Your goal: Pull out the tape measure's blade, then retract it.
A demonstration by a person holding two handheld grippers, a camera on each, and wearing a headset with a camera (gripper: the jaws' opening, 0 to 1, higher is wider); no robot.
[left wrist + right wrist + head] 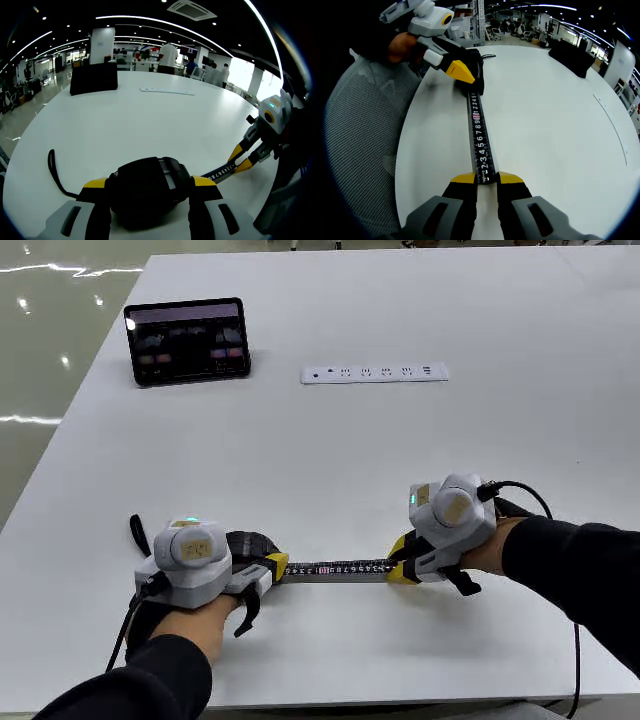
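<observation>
A black tape measure case [147, 189] lies on the white table, and my left gripper [150, 181] is shut on it, one yellow-tipped jaw on each side. In the head view the case [251, 544] sits at the lower left with my left gripper [270, 566] around it. The blade [335, 567] runs out to the right, flat along the table. Its end is clamped in my right gripper [399, 566], which is shut. In the right gripper view the blade [479, 130] stretches from my right gripper [486, 178] to the case [473, 60]. The case's black strap [54, 170] trails left.
A dark tablet [187, 340] stands at the back left and a white power strip [374, 372] lies at the back centre. The table's [330, 460] near edge runs just below both hands. A black cable [530, 495] loops off the right gripper.
</observation>
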